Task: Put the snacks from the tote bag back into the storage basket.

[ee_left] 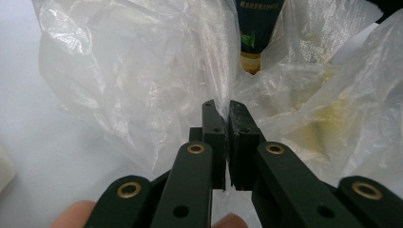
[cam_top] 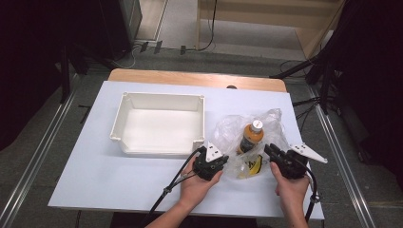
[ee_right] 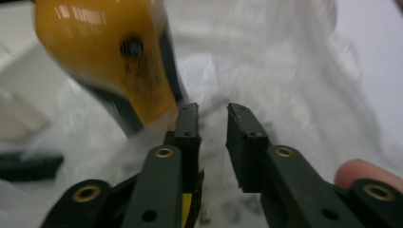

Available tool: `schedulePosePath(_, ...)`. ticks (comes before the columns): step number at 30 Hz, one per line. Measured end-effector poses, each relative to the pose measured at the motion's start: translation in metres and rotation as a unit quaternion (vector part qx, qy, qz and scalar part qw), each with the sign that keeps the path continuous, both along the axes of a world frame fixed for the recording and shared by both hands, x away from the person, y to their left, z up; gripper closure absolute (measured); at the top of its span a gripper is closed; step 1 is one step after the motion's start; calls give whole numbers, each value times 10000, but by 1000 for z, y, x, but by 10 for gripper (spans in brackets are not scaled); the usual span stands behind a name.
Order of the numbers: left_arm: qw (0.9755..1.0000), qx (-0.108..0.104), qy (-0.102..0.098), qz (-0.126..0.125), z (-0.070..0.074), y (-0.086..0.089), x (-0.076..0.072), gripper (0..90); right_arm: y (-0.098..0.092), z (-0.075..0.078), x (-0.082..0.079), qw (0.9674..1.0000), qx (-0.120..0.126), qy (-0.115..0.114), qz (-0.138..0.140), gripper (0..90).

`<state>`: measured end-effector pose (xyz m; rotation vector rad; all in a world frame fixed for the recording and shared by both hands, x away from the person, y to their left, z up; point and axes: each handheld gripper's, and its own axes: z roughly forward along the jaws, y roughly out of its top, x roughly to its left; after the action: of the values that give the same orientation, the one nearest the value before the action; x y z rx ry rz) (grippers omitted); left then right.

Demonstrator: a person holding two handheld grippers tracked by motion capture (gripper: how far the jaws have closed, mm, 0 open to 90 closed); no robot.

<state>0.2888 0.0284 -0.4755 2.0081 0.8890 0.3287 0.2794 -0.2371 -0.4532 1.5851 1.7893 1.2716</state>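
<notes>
We're working at a white tabletop (cam_top: 95,161) w/ a bare wooden strip along its far edge (cam_top: 190,77); grey carpet around it, metal rails (cam_top: 33,156) down both sides, black stands and cables in the dark corners, a light wood unit (cam_top: 285,19) at the back. On the tabletop an empty white plastic bin (cam_top: 159,124) sits left of centre, and just to its right lies a crumpled clear plastic bag (cam_top: 228,130) w/ an orange drink bottle (cam_top: 251,137) inside, white cap pointing away from us, plus sth yellow (cam_top: 254,166) near the bag's near edge that we can't make out. Our left hand-held gripper (cam_top: 216,156) is clamped tight on a fold of the bag at its left side; in the left gripper view the jaws meet w/ film pinched between them (ee_left: 223,111). Our right hand-held gripper (cam_top: 272,151) is at the bag's right edge, jaws parted a little, no film caught between them; that view is blurred, bottle (ee_right: 109,61) close at upper left.
</notes>
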Motion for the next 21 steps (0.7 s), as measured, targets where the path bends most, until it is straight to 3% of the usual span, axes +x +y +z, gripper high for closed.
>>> schedulePosePath(4, 10000, 45, -16, -21, 0, 0, -1, 892, 5, -17, 6, 9988, -139, 473, 7, 862)
schedulePosePath(6, 10000, 56, -26, -21, 0, -1, -1, 897, 6, -24, 10, 9973, -355, 639, -72, 882)
schedulePosePath(10, 10000, 60, -25, -20, 0, -1, -1, 900, 6, -29, 13, 9952, -548, 807, -115, 886)
schedulePosePath(12, 10000, 72, -21, -21, 0, -1, 0, 900, 6, -25, 11, 9965, -564, 619, -64, 850)
schedulePosePath(16, 10000, 69, -30, -17, 0, -1, 0, 900, 0, -2, 1, 9998, -181, 24, -13, 806)
schedulePosePath(18, 10000, 44, -50, -18, 0, -2, -1, 900, -2, 22, -2, 9986, 9, -517, -96, 818)
schedulePosePath(21, 10000, 45, -42, -21, 0, -2, -1, 900, -2, 43, 1, 9944, 15, -1045, -151, 816)
